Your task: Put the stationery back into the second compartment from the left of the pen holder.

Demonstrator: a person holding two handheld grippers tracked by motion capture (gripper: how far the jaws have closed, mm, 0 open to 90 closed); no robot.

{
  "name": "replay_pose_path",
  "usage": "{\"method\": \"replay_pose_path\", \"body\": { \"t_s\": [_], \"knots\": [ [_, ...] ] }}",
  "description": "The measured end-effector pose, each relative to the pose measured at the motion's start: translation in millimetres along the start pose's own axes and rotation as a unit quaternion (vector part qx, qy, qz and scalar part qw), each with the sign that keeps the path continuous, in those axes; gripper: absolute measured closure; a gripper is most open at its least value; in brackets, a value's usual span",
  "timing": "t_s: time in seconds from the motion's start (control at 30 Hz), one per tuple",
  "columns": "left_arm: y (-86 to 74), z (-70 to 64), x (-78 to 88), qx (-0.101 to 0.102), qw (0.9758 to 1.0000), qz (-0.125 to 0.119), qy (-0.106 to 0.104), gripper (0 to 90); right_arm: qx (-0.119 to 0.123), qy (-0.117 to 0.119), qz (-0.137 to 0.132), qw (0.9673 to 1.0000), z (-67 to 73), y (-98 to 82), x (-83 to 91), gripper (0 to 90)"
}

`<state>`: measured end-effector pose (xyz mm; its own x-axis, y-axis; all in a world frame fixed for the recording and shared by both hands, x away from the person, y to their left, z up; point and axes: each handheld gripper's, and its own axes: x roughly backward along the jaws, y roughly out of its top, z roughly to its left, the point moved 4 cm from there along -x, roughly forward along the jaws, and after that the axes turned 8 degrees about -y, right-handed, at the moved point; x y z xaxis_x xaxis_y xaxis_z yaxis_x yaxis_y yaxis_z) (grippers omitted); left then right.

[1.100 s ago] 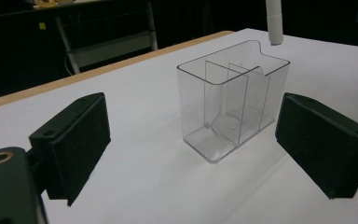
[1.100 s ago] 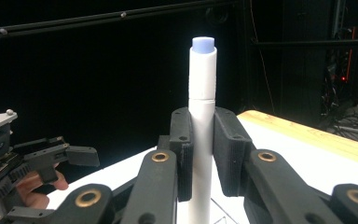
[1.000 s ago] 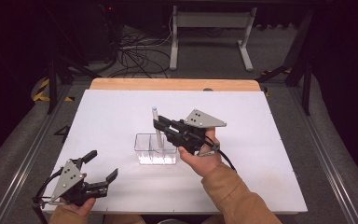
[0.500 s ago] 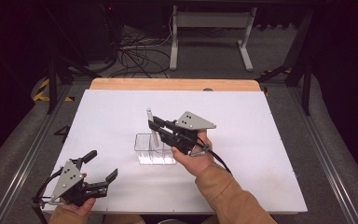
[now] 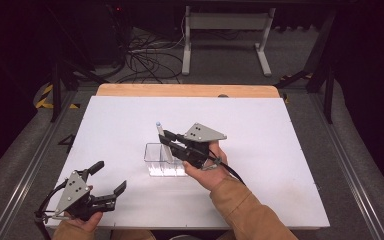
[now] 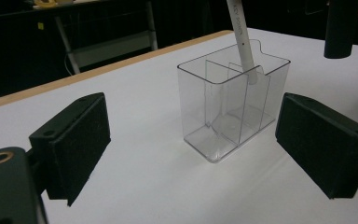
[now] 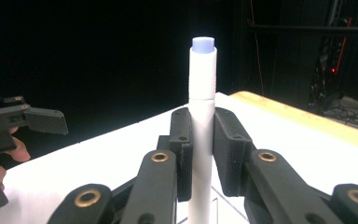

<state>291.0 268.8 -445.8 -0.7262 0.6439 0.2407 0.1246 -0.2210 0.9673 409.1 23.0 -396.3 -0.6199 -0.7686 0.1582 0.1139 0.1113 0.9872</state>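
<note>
A clear plastic organizer [image 5: 161,159] with several compartments stands at the middle of the white table [image 5: 280,150]. My right gripper [image 5: 169,141] is shut on a white marker [image 5: 161,136] with a blue end cap, held nearly upright with its lower end inside the organizer. In the right gripper view the marker [image 7: 202,121] rises between the two pads [image 7: 182,149] of that gripper [image 7: 201,154]. The left gripper view shows the marker [image 6: 243,39] leaning in a back compartment of the organizer [image 6: 228,107]. My left gripper [image 5: 109,179] rests open near the table's front left corner, holding nothing.
A wooden strip [image 5: 185,90] edges the far side of the table. Beyond it, a white stand [image 5: 227,30] and loose cables [image 5: 140,57] lie on the dark floor. Metal rails [image 5: 25,175] run along both sides of the table.
My right gripper has moved left and down with the marker, lowering its tip into the organizer. The left gripper has stayed where it was.
</note>
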Motion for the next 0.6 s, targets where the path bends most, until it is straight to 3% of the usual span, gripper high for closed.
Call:
{"method": "replay_pose_path", "body": {
  "t_s": [0.6],
  "knots": [
    [-1.0,0.3,2.0,0.001,1.0,0.001,0.003,10.9,-0.017,-0.011,0.049,0.9986,-2.4,-17.9,-5.8,78.5]
  ]
}}
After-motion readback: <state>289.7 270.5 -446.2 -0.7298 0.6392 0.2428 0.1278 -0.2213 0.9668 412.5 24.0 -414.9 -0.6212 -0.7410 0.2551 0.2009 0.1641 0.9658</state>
